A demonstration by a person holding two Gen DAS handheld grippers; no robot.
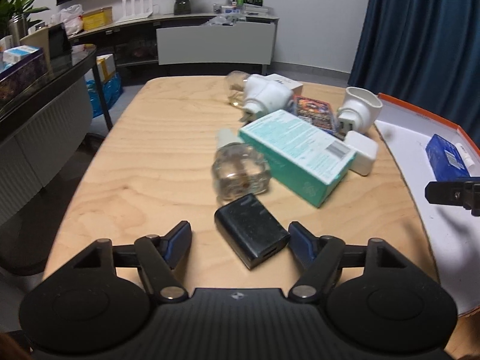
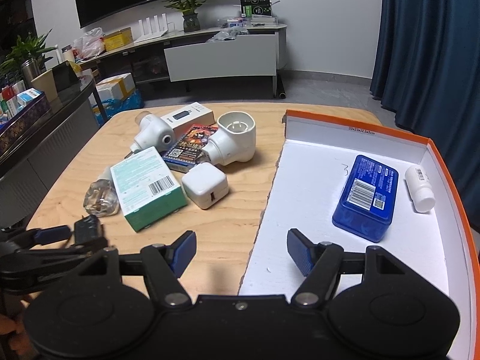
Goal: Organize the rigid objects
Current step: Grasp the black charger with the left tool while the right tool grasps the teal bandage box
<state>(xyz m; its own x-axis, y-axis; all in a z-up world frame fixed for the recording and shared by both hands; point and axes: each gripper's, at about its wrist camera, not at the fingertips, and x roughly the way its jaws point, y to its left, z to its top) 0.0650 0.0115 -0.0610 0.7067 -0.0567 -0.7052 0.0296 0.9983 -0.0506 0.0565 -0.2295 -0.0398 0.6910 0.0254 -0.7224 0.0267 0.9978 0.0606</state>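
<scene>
left tongs (image 1: 240, 240) are spread around the black usb charger (image 1: 251, 230) at the near edge of the wooden table (image 1: 150, 156). the right pad looks like it's touching the charger's corner, the left pad is well clear, so no real grip on it. just past the charger there's a clear glass bottle (image 1: 238, 169) on its side, a teal box (image 1: 295, 156) touching it, then a white cube charger (image 1: 361, 152), a colourful card box (image 1: 315, 111) and two white plug-in units (image 1: 267, 96) further back. right tongs (image 2: 240, 250) are wide and holding nothing, hovering over the near left edge of the orange-rimmed box lid (image 2: 435, 156). inside the lid: a blue tin (image 2: 367, 196) and a small white bottle (image 2: 420, 187) on the far right.
</scene>
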